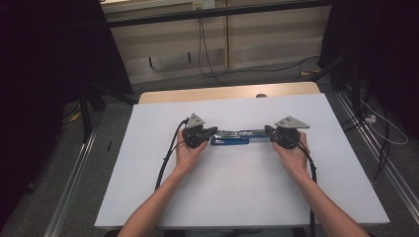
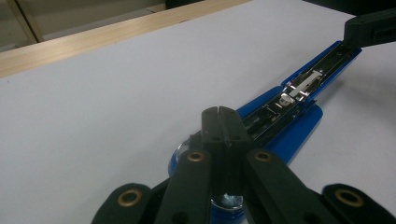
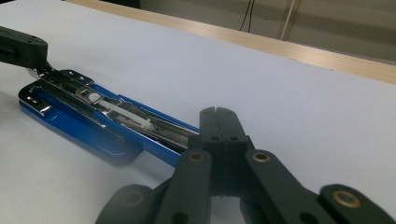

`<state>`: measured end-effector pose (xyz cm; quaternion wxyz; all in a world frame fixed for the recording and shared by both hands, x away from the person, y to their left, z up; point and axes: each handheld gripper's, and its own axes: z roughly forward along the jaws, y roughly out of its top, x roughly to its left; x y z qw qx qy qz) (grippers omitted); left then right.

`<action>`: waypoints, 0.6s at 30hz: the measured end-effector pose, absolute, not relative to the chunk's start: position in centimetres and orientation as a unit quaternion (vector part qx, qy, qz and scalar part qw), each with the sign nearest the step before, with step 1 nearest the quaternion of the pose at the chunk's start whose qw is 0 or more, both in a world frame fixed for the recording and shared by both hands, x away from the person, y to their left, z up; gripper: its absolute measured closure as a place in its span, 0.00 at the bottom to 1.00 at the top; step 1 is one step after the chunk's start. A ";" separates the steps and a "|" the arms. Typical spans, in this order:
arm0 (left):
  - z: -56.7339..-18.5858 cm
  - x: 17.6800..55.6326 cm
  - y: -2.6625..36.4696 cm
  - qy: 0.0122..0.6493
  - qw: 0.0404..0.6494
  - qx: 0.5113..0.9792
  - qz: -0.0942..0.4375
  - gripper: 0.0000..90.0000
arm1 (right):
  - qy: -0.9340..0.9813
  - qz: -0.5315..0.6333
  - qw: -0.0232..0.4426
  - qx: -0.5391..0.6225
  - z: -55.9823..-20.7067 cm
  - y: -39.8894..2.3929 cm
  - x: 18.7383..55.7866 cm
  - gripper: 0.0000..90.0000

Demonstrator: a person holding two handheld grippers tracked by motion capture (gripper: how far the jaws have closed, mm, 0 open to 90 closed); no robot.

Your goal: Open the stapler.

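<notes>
A blue stapler (image 1: 230,137) lies swung open into one long line on the white table top (image 1: 237,192), its metal staple rail facing up. My left gripper (image 1: 213,131) is shut on the stapler's left end, and my right gripper (image 1: 268,130) is shut on its right end. In the left gripper view the jaws (image 2: 218,111) are pressed together over the near end of the stapler (image 2: 299,93), with the other gripper (image 2: 369,28) on the far tip. In the right gripper view the jaws (image 3: 217,111) meet over the stapler (image 3: 93,112), and the other gripper (image 3: 23,46) pinches its metal tip.
The white top has a bare wooden strip (image 1: 222,93) along its far edge. Cables (image 1: 165,158) trail from both grippers toward the near edge. Beyond the table, black stands (image 1: 86,108) and floor cables (image 1: 385,128) flank it.
</notes>
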<state>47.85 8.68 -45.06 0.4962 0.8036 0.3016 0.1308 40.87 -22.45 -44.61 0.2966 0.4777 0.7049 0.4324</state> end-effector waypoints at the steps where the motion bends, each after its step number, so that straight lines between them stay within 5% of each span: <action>1: -45.0 47.8 8.7 0.300 0.496 0.804 0.133 1.00 | 0.705 0.433 0.296 0.477 -44.6 -22.4 40.9 1.00; 18: -43.7 47.1 10.0 0.306 0.516 0.787 0.146 0.87 | 0.692 0.458 0.283 0.480 -44.3 -22.7 40.7 0.91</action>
